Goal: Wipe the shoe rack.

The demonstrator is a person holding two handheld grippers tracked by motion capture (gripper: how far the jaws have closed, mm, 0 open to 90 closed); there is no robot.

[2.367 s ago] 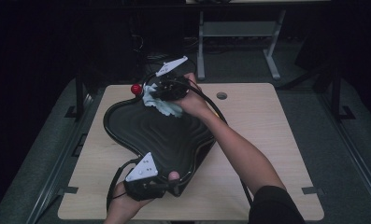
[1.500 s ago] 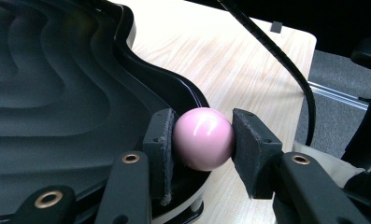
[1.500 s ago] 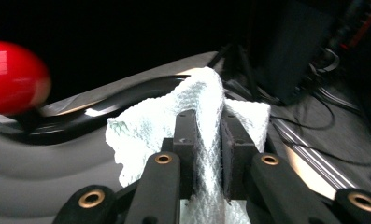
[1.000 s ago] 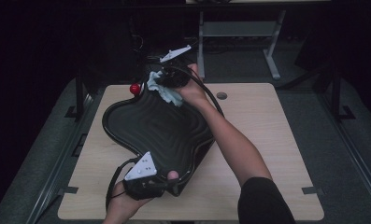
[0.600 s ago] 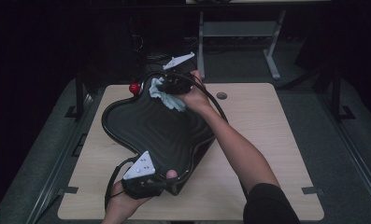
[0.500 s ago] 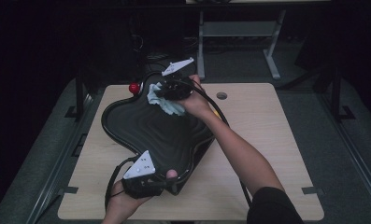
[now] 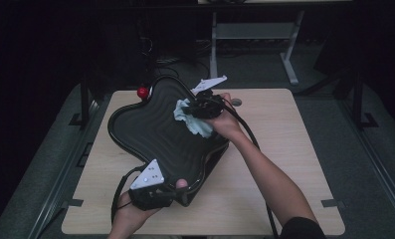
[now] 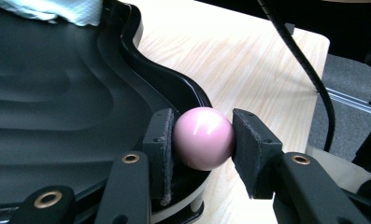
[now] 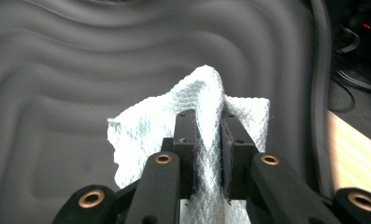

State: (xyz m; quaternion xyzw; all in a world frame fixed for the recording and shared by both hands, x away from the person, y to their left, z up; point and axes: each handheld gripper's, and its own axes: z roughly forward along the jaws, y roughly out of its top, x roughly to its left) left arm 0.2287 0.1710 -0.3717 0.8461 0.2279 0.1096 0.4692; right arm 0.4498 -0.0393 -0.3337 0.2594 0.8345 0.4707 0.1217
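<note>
From the high view, a black ridged tray (image 7: 155,134) lies aslant on the light wood worktop (image 7: 284,144). The right gripper (image 7: 201,107) sits over the tray's far part, gripping a pale cloth (image 7: 194,119) that hangs down onto the black surface. A red knob (image 7: 143,92) shows at the tray's far left edge. The left gripper (image 7: 177,191) is at the tray's near corner, just at the rim, with a hand behind it and a cable looping off to the left.

In the left gripper view the jaws stand partly apart and are clamped on a pink ball (image 8: 204,138) — one pad touches its left side, the other its right. The ball sits at the tray (image 8: 61,116) rim, where the raised black edge curves round; bare worktop (image 8: 248,60) lies beyond it. A scrap of the cloth (image 8: 57,9) shows at the top left, resting on the tray, and a black cable runs across the worktop at the right.

In the right gripper view the jaws are nearly together, pinching a fold of the white cloth (image 9: 150,135) between the pads — the cloth bunches up above the pads and spreads out to the left over the tray (image 9: 80,65). The tray's wavy ridges fill the background; a strip of worktop (image 9: 356,149) shows at the right edge.
</note>
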